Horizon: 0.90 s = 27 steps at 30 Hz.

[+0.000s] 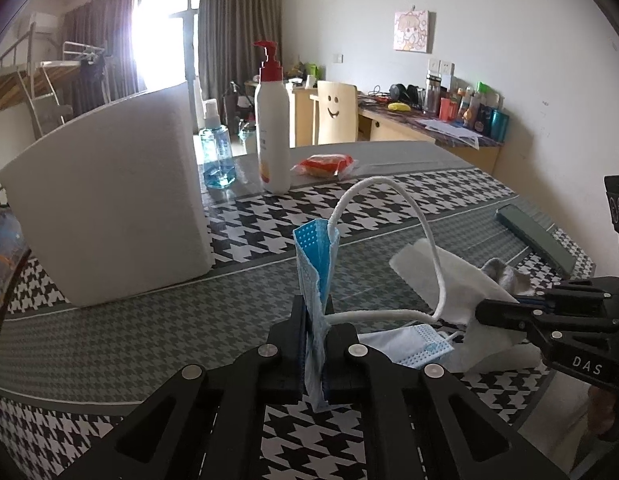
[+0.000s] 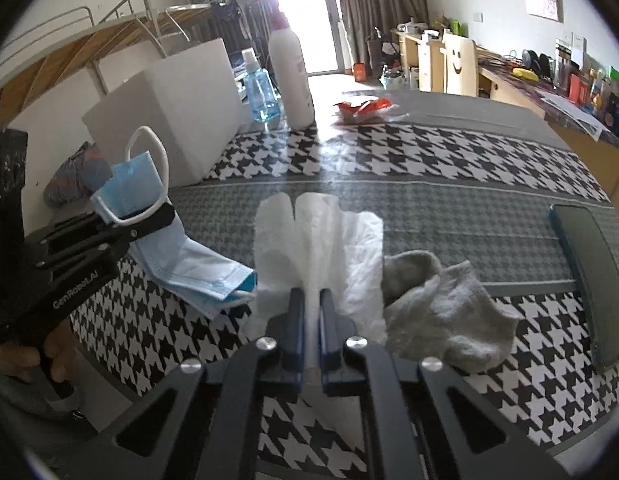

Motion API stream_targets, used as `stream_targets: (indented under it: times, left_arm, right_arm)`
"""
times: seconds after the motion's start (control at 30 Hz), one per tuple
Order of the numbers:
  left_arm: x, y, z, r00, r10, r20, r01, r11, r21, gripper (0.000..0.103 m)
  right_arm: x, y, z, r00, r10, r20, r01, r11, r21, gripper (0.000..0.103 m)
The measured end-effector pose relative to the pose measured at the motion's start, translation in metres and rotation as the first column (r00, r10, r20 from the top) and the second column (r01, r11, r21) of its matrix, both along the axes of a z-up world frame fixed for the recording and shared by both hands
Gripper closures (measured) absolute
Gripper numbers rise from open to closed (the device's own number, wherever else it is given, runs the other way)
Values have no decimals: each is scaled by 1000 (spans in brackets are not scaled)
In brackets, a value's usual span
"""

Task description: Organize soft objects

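Note:
My left gripper (image 1: 314, 308) is shut on a blue face mask (image 1: 315, 276), which stands up between its jaws with a white ear loop (image 1: 393, 188) arching to the right. In the right wrist view the same mask (image 2: 129, 188) hangs from the left gripper (image 2: 149, 216), its lower part (image 2: 201, 276) draping onto the table. My right gripper (image 2: 311, 300) is shut on a white tissue (image 2: 317, 232) that bunches up above its jaws. A grey sock (image 2: 437, 312) lies crumpled just right of the tissue. The right gripper (image 1: 489, 312) and tissue (image 1: 449, 276) also show in the left wrist view.
A white box (image 1: 109, 200) stands at the left on the houndstooth tablecloth (image 1: 269, 216). Behind it are a blue spray bottle (image 1: 217, 152), a white pump bottle (image 1: 273, 128) and a red snack packet (image 1: 325, 166). A dark phone (image 2: 593, 280) lies at the right edge.

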<state>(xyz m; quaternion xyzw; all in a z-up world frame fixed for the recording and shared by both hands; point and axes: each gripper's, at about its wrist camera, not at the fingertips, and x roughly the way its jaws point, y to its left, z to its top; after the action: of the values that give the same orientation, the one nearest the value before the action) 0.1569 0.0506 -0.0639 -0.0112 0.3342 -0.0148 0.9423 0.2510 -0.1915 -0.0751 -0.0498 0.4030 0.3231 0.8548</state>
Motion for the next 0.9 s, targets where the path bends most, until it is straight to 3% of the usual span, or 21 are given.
stream_targets:
  times: [0.4,0.9]
  left_arm:
    - [-12,4,29,997,10,76,-10,1000,-8,97]
    - [-14,6,49,990,24,141,-24,1000,-2,98]
  right_arm:
    - [-13,5,37,992,14,123,-20,999,50,95]
    - [-10,3,53,985,-21,172,9,998,67,95]
